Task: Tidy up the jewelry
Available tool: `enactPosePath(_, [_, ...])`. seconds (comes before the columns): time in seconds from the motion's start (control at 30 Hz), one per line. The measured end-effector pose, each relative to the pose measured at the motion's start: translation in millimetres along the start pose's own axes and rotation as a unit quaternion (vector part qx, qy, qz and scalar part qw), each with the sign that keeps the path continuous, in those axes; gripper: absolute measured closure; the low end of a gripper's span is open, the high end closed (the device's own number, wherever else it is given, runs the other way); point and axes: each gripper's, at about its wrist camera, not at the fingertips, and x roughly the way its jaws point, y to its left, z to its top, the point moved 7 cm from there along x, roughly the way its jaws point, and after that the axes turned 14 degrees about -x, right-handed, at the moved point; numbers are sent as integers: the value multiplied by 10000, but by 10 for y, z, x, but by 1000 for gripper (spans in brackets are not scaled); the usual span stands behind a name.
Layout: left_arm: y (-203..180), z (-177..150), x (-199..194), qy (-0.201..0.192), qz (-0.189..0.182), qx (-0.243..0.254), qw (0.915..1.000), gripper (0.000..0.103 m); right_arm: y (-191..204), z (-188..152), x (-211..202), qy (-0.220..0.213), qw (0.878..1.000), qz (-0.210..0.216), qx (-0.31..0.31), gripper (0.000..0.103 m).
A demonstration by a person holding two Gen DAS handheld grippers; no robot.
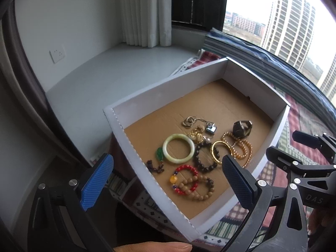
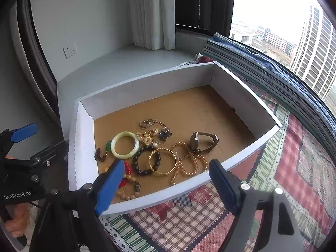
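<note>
Left gripper: the left gripper [image 1: 166, 180] hovered over the near corner of the box, its fingers spread wide with nothing between them.
Right gripper: the right gripper [image 2: 166, 183] hung at the near wall, fingers likewise parted and empty.
Box: a shallow white box [image 2: 134, 88] with a brown cardboard floor sat on a patterned cloth [image 2: 294, 168].
Jewelry: all pieces lay bunched in the near half of the box, several overlapping.
Nearest pieces: a red bead bracelet [image 1: 187, 169] crossed a tan bead bracelet [image 1: 201, 193] at 6 o'clock of the cluster.
Middle pieces: a pale jade bangle [image 2: 125, 145] lay at 9 o'clock, beside a dark bead bracelet [image 2: 145, 159] and a gold bangle [image 2: 163, 161].
Far pieces: a watch [image 2: 202, 141] at 2 o'clock and thin rings [image 2: 147, 123] at 12 o'clock.
Step in hand: judged, the scene fitted either pieces gathered in or awaiting sorting; the far half was bare.
Next move: any pick would call for a narrow pinch on one loop without snagging a neighbour.
</note>
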Motion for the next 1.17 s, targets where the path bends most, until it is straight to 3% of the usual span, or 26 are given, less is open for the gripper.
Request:
enactPosePath(0.3, [3, 0, 60, 267, 119, -101, 9995, 1, 33, 60, -68, 101, 9996, -171, -184, 19])
enactPosePath(1.17, [-94, 25, 93, 237, 51, -98, 9997, 1, -43, 30, -111, 159, 9987, -370, -325, 19])
